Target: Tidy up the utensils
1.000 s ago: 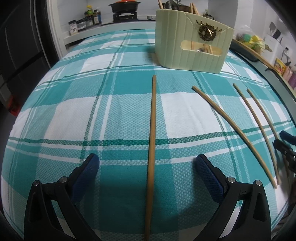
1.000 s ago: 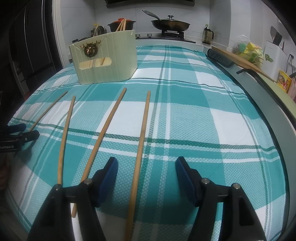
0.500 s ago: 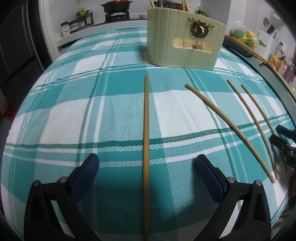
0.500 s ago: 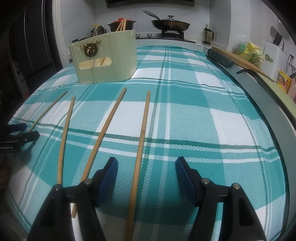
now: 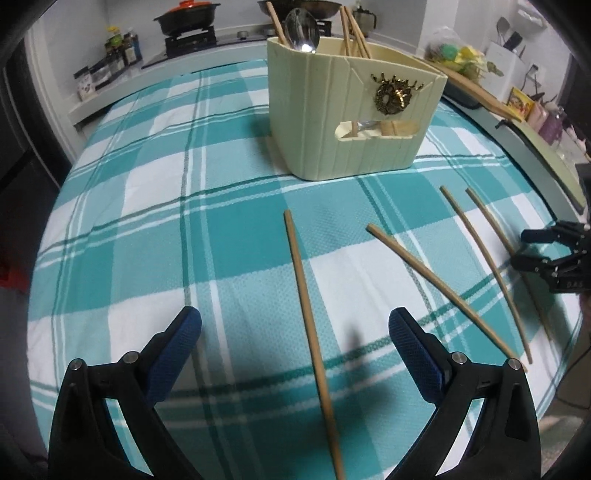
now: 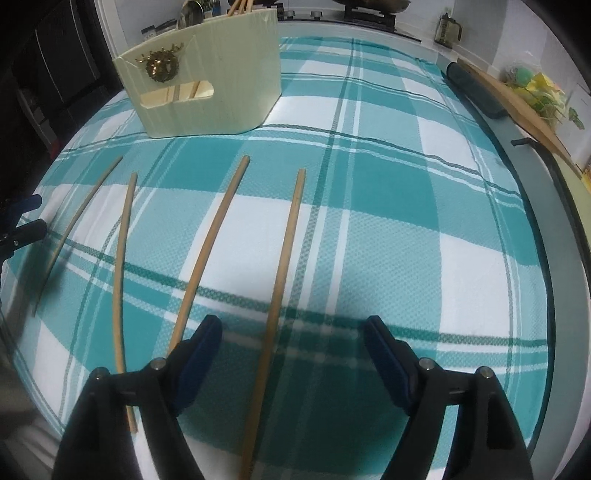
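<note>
On the tabletop: a teal-and-white checked cloth [image 5: 155, 206] covered the surface, with four loose wooden chopsticks lying on it.
Holder: a cream ribbed utensil holder [image 5: 347, 118] stood upright at upper centre of the left wrist view and at upper left of the right wrist view, a gold ornament [image 5: 393, 96] on its front.
Holder contents: a metal spoon [image 5: 303, 31] and several chopsticks stood in it, their tops above the rim.
Left gripper [image 5: 295, 339]: jaws stood wide apart at the bottom of its own frame, holding nothing; the pads pressed on no utensil.
First chopstick [image 5: 310, 325]: ran between the left gripper's blue pads, flat on the cloth, clear of both.
Second chopstick [image 5: 436, 284]: lay to the right of the first, slanting toward lower right.
Other pair [image 5: 491, 266]: two thinner chopsticks lay near each other at right of frame, close to the other gripper's black tips.
Right gripper [image 6: 293, 339]: jaws opening, nothing gripped; one chopstick [image 6: 284, 266] lay on the cloth between its pads, another [image 6: 207, 251] just outside the left pad.
Background: pots sat on a stove [image 5: 192, 35] at the top of the frame.
</note>
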